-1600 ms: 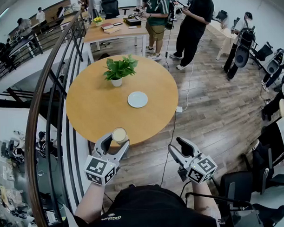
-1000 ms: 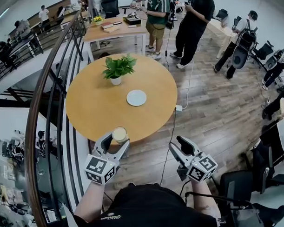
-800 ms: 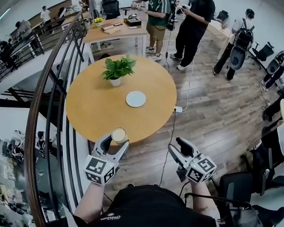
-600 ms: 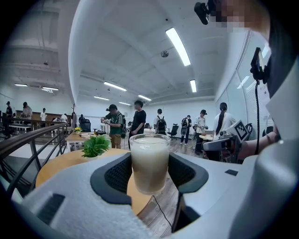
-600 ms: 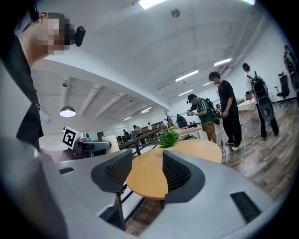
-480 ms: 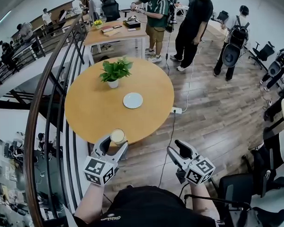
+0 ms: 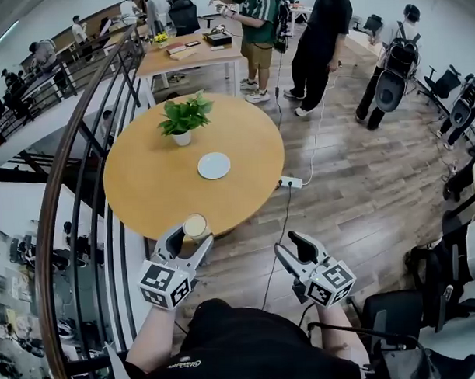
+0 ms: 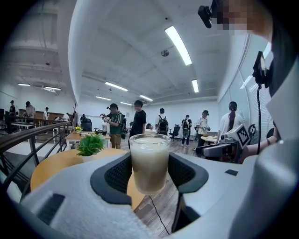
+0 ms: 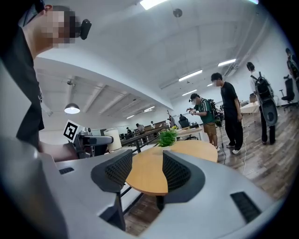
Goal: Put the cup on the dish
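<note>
Clearly the cup (image 8: 149, 161) is a round, see-through tumbler, filled nearly to the rim with a pale milky drink. The left gripper (image 7: 190, 238) clamps it upright between dark ribbed pads, by the near edge of the round wooden table (image 7: 144, 188). The right gripper (image 7: 291, 247) gapes empty, off the table. The flat white dish (image 7: 213, 165) lies mid-table, well apart from the cup, near a potted plant (image 7: 182, 118).

Full cup (image 7: 195, 224) upright in left claw (image 7: 191, 236), white dish (image 7: 213, 165) on table (image 7: 144, 184)
</note>
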Demonstrator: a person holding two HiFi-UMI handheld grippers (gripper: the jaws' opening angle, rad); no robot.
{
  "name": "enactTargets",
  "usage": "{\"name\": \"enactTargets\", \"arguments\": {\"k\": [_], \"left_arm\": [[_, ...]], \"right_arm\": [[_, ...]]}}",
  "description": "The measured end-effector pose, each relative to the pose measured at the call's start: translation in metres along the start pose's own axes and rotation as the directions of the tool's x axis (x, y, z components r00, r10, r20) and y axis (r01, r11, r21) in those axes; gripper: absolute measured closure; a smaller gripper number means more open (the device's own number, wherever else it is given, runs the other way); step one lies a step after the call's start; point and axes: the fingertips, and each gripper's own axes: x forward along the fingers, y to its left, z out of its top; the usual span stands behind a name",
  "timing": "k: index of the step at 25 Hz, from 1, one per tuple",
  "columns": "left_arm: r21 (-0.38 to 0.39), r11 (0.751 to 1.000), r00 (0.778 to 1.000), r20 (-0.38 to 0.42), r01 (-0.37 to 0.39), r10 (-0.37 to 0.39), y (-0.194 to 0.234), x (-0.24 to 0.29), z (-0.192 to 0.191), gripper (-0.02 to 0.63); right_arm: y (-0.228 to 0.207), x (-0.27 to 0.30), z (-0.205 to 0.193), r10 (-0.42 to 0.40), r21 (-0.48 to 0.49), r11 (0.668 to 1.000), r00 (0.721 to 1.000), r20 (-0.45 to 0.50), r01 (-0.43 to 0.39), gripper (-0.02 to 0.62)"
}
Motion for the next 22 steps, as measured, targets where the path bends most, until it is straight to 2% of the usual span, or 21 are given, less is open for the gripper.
{"name": "enactTargets", "arguments": {"k": [6, 12, 22], "left_arm": [[-0.009, 1.000, 1.000, 0.004, -0.021, 0.021, 0.001, -0.004, 0.000, 0.360], [-0.016, 0.999, 1.000, 0.008, -0.030, 0.030, 0.010, -0.004, -0.002, 0.360], [-0.010, 1.000, 1.000, 0.018, 0.025, -0.025, 0.048, 0.044, 0.004, 0.360]], "right_arm": [[0.006, 0.017, 0.007, 0.042, -0.042, 0.998, 0.999, -0.007, -0.042, 0.391], [0.008, 0.028, 0.003, 0.057, -0.044, 0.997, 0.998, -0.024, -0.058, 0.391], [-0.022, 0.065, 0.007, 0.004, -0.040, 0.999, 0.999, -0.032, -0.006, 0.391]]}}
